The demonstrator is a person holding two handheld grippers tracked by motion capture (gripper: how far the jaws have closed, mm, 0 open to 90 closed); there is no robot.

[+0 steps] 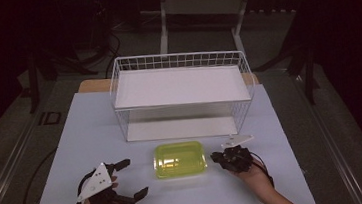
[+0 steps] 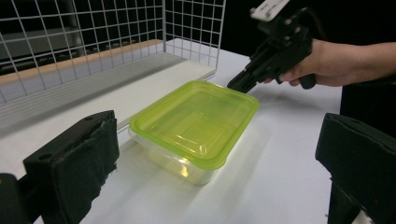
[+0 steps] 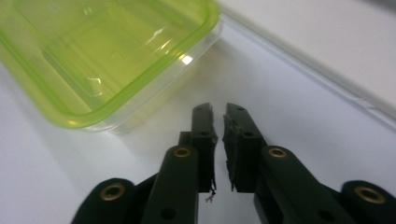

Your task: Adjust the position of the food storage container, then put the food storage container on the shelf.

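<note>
Item: green-lidded container [image 1: 180, 159], lower centre of the high view, between wide-apart left gripper [image 1: 129, 179] and right gripper [image 1: 218, 157] with jaws barely parted, nothing held; risk: nearly closed jaws may shove it sideways.

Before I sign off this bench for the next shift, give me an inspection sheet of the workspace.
Surface: white table, bare around the work.
Job's things: lidded green container in front of the white wire rack.
Clutter: nothing seen.
Grippers: left hand-held gripper open wide, apart from the container; right hand-held gripper beside the container's corner, jaws a narrow gap apart, nothing between them.
Cables: black cable trailing off the table's left edge.
Surroundings: dark room, white frame legs behind the table.
</note>
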